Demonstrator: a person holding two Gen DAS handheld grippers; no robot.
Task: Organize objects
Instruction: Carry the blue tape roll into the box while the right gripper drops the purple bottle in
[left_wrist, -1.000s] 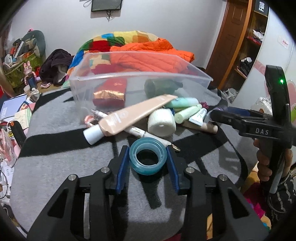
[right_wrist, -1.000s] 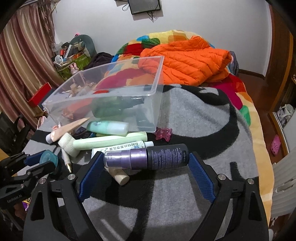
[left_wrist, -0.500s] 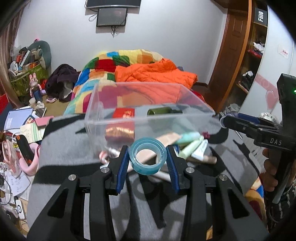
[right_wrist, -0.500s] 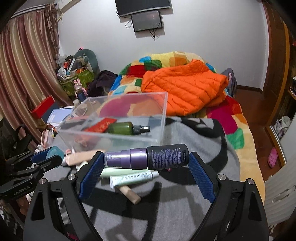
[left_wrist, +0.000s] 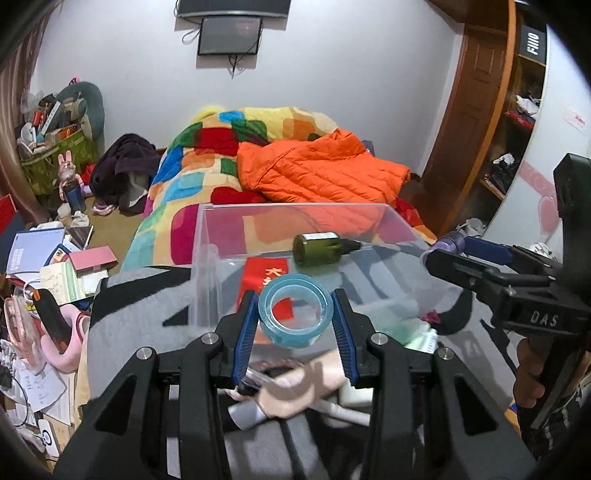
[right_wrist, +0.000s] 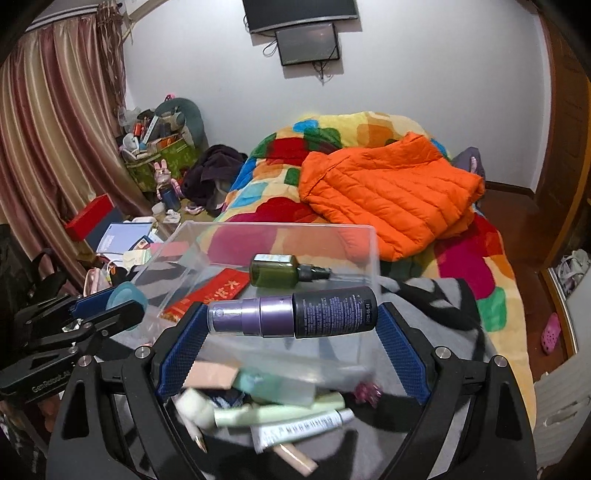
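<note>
Left wrist view: the left gripper (left_wrist: 295, 325) has its fingers clamped on a blue tape roll (left_wrist: 295, 311), held up over the near edge of the clear bin (left_wrist: 295, 221). The right gripper (right_wrist: 291, 332) is squeezing a purple spray bottle (right_wrist: 295, 313) sideways, also near the bin. Inside are a green bottle (right_wrist: 286, 271) and a red packet (right_wrist: 207, 293); tubes (right_wrist: 280, 411) lie jumbled on the gray blanket (right_wrist: 443, 306) below.

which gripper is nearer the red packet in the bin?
Left. The left gripper, holding the tape roll, hangs just over the red packet; the right gripper is farther right.
</note>
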